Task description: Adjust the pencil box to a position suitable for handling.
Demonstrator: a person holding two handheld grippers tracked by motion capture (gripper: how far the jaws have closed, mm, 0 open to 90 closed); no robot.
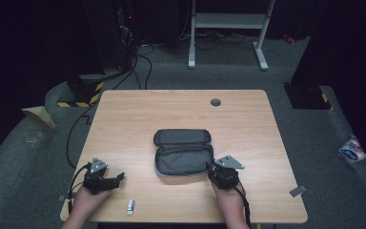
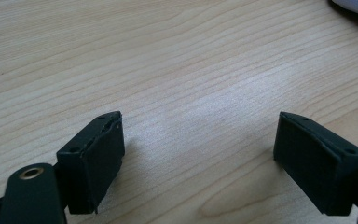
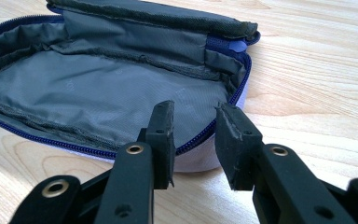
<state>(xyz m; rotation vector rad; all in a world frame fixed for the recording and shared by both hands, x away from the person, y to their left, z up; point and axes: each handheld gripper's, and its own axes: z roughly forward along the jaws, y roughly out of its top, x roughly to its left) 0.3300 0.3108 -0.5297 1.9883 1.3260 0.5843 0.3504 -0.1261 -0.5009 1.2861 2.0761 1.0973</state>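
We start with the table (image 1: 181,107), a pale wood worktop. At its middle, a little toward the near edge, lies the grey pouch (image 1: 183,151), unzipped and folded open, its lid toward the far edge and its lined tray toward us. In the right gripper view the pouch (image 3: 98,88) is empty, with its blue zipper running around the rim.

Our right gripper (image 1: 214,172) sits at the pouch's near right corner, jaws parted a little with the rim corner just ahead of them and nothing pinched between the pads. If we close from here we may catch only the soft lining or the zipper tape, and the light pouch could slide or fold across the smooth wood rather than stay put.

Our left gripper (image 1: 116,179) rests near the near left corner of the worktop, jaws wide apart over bare wood (image 2: 177,70), holding nothing, so nothing steadies the pouch.

Smallest is the white stick (image 1: 130,206), close to the near edge between our hands. A careless sweep of either forearm could knock it off the table.
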